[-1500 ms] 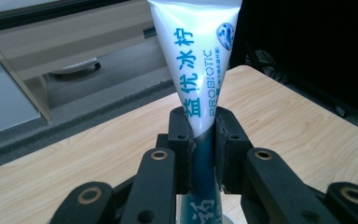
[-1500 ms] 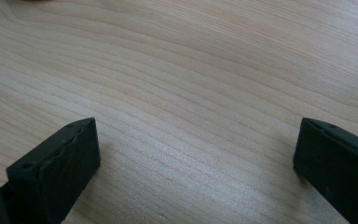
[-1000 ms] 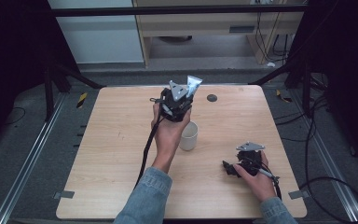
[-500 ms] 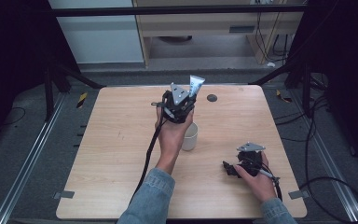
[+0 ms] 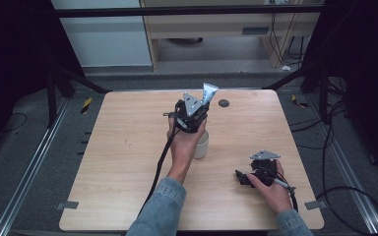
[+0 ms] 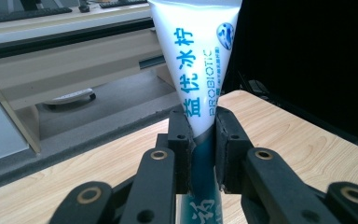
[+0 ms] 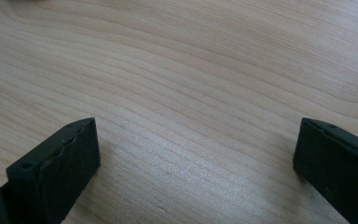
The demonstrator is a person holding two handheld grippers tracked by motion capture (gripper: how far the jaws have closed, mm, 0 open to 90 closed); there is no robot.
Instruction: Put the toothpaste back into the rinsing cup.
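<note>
Toothpaste tube (image 6: 193, 70) is white with blue letters, and the left tongs (image 6: 201, 135) pinch it tight. It sticks up out of the jaws, and its flat sealed end (image 5: 209, 92) points up and away from the person. In the left gripper view the tube looks soft and smooth. It is wide and flat at the top and gets thin where the black pads squeeze it.

Compared with a second ago, the left hand (image 5: 184, 140) has come down a little, so the tube now sits lower over the white cup (image 5: 201, 145). The grip on the tube has not changed. The right tongs (image 5: 252, 175) have stayed in the same place. I think this means the tube is on its way into the cup, and that its bottom end is just above the cup or starting to go in, but the hand hides that part, so I cannot tell for sure.

The cup is round and plain, and it stands near the middle of the table (image 5: 128, 147). The table top is light wood with thin wavy lines in it, and it looks flat and dry. A small dark round spot (image 5: 223, 103) sits near the far edge.

The right tongs lie low on the wood near the front edge on the right, and their jaws are spread wide with nothing between them.
</note>
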